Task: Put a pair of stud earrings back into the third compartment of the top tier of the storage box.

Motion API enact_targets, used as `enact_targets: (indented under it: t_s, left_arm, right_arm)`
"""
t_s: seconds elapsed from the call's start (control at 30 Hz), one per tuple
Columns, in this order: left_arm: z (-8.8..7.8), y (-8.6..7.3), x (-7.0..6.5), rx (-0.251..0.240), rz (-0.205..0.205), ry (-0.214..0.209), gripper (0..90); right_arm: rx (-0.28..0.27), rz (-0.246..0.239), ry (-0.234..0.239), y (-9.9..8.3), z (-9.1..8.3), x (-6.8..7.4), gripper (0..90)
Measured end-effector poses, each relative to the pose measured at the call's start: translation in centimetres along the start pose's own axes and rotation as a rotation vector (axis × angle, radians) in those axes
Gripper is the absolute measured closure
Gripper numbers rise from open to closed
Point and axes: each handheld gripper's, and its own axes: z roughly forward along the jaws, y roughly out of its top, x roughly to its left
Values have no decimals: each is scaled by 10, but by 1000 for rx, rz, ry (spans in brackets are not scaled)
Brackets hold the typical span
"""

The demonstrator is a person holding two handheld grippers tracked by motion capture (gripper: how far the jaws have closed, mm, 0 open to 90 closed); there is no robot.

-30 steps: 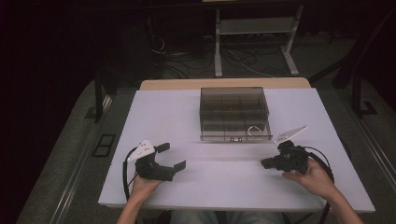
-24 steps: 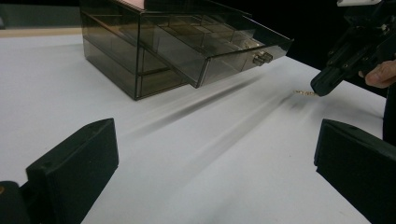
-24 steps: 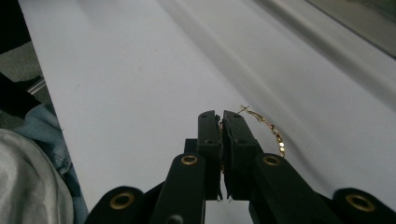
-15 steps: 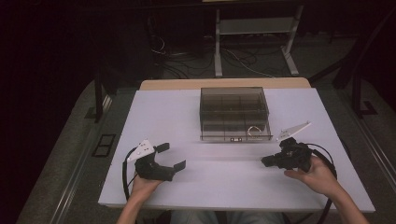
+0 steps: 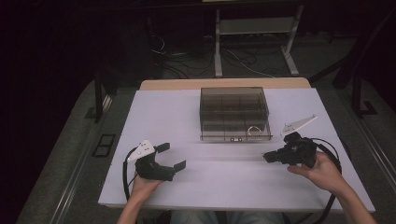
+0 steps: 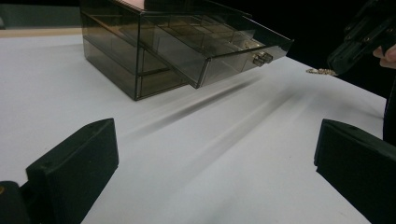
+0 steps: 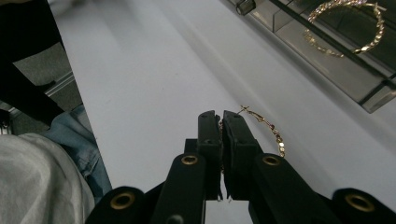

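A smoky clear drawer box (image 5: 233,105) stands at the middle back of the white table (image 5: 177,116), its bottom drawer (image 5: 236,135) pulled out. A gold hoop earring (image 5: 254,130) lies in the drawer's right corner (image 7: 348,25). My right gripper (image 5: 266,157) hovers just off the table to the right of the drawer, shut on a second gold hoop earring (image 7: 268,128). That hoop sticks out beside the pinched jaws (image 7: 220,120). In the left gripper view the right gripper (image 6: 359,39) dangles this earring (image 6: 321,71). My left gripper (image 5: 172,156) rests at the front left, open and empty (image 6: 215,154).
Beyond the table's far edge stand a white metal frame (image 5: 254,37) and loose cables (image 5: 187,65) on the dark floor. A person's trouser leg (image 7: 74,135) lies below the table's near edge. Bare white surface stretches between the two grippers.
My right gripper has lifted a little off the table with the earring pinched in it. The left gripper and the drawer box have stayed put.
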Motion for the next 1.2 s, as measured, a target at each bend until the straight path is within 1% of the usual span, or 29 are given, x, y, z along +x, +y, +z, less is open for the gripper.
enact_targets:
  t_s: [0.4,0.73,0.83,1.0,1.07,1.2]
  left_arm:
    - [0,0,0,-4,-1,1,0]
    - [1,0,0,-8,-6,1,0]
    - [1,0,1,-3,1,0,0]
    - [1,0,1,-5,1,0,0]
    - [1,0,1,-11,-5,0,0]
    - [1,0,1,-6,-2,1,0]
  right_arm:
    - [-25,-19,-7,16,-18,3,854]
    - [-39,-56,-21,36,-29,7,854]
    - [-40,-60,-23,42,-32,8,854]
    - [-48,-68,-29,52,-37,6,854]
    - [-52,-70,-31,55,-38,5,854]
    - [-57,-73,-38,61,-39,3,854]
